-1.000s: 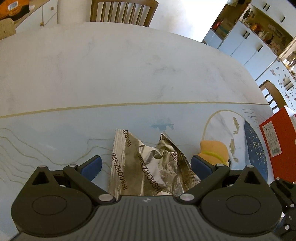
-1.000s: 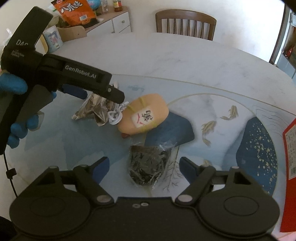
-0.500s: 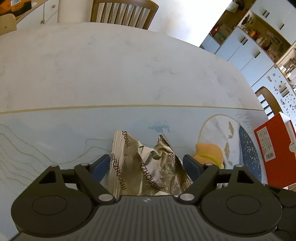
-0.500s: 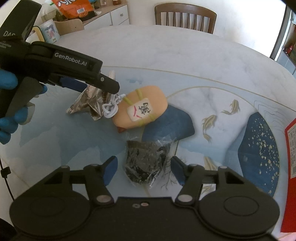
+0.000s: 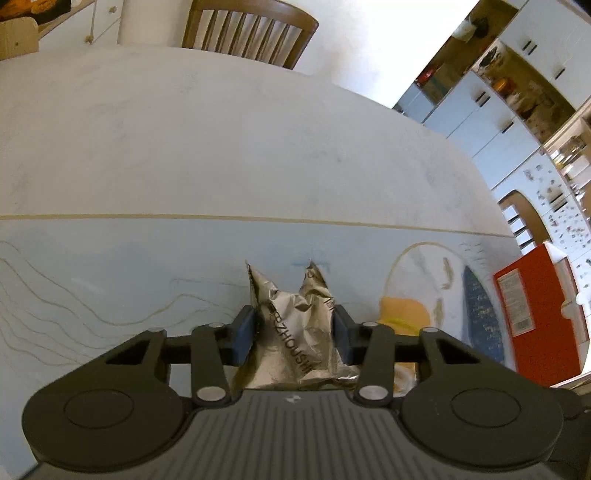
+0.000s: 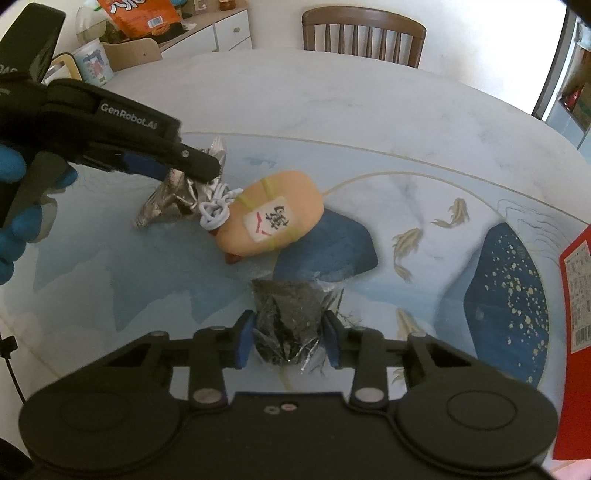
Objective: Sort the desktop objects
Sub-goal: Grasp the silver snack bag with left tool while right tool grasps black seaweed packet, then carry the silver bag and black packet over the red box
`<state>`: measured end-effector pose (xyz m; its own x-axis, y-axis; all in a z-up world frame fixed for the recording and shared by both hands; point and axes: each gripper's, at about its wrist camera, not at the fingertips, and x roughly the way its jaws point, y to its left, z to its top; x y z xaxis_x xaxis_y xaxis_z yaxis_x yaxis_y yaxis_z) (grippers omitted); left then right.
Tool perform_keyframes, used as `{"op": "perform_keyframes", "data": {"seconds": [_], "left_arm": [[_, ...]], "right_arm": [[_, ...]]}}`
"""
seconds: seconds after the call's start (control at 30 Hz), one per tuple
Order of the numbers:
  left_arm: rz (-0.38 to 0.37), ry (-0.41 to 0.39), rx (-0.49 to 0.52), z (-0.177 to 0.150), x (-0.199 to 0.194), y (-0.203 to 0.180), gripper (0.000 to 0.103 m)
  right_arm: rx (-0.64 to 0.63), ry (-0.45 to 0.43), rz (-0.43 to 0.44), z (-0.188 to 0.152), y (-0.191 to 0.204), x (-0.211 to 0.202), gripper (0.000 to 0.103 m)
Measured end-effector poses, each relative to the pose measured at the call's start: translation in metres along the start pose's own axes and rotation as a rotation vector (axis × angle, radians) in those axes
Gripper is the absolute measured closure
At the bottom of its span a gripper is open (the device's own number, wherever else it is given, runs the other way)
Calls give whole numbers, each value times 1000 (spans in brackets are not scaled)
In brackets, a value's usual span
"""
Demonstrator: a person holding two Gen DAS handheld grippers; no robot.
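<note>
A crumpled silver foil wrapper (image 5: 291,354) lies on the painted table mat (image 5: 110,280). My left gripper (image 5: 294,328) is closing on it, and both blue pads press its sides. The right wrist view shows that same gripper (image 6: 195,166) over the silver wrapper (image 6: 162,203), held by a blue-gloved hand (image 6: 11,166). A dark crumpled wrapper (image 6: 284,310) sits between the blue pads of my right gripper (image 6: 288,339), whose jaws are closing and squeeze it on both sides. An orange plush toy (image 6: 273,218) with a white cord (image 6: 214,210) lies between the two wrappers.
A red box (image 5: 532,314) stands at the table's right edge. A wooden chair (image 6: 364,33) is at the far side. An orange snack bag (image 6: 147,14) and a cup sit on a side cabinet at the back left. White cupboards line the right wall.
Both grippers' jaws have come together from wide apart onto their wrappers. The silver wrapper is now pinched narrower. Neither hand has shifted noticeably.
</note>
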<state>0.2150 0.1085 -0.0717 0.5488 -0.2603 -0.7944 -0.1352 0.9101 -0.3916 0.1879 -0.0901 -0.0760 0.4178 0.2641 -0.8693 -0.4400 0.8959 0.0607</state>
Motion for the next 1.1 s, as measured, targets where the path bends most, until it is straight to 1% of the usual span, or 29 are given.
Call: {"op": "perform_keyframes", "data": {"seconds": [0.07,0.2,0.43,0.63,0.9,1.1], "left_arm": [[10,-1,17,-1,0,-3,61],[0,-16,1,-2,-2,-1,64],[4,-22,-26,-9,-9,0,65],[1,-34,-38,-12,-23,0,65],[-32,-53,-16,-17,-46,-19,65],[-50,-48,20,-24,-56,-35,65]], "right_arm": [[1,-4,-3,-1,-2,-3,67],[8,-8,-7,-2,-5,-9,69],[16,-28,-8,-1,-10,-19,69],[20,-51,-3,-1,-13,-31,69],[30,-83,0,-3,-16,-49,69],[41,-92,-4,-8,-22,-65,69]]}}
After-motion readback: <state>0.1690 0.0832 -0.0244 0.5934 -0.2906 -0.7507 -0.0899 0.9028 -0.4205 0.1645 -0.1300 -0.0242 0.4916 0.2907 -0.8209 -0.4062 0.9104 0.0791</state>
